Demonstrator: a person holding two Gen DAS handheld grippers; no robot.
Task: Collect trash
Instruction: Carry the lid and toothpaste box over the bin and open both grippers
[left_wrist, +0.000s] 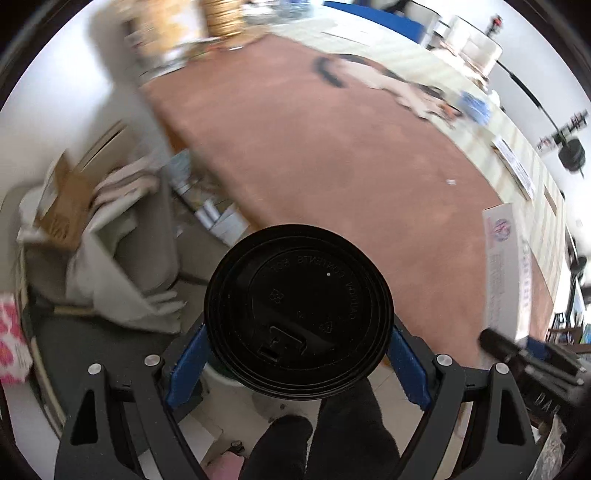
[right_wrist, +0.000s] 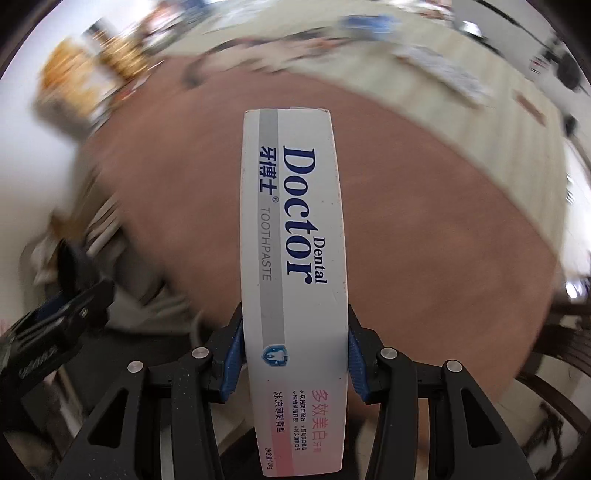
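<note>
My left gripper is shut on a black plastic cup lid, held flat-on to the camera between the blue pads, above the near edge of the brown table. My right gripper is shut on a white "Doctor Dental" toothpaste box, which points forward over the brown table. The box also shows at the right of the left wrist view, and the left gripper shows at the lower left of the right wrist view.
A chair piled with cloth and cardboard stands left of the table. Blurred snack packages and a cat-shaped item sit at the far side. A striped cloth with papers runs along the far edge.
</note>
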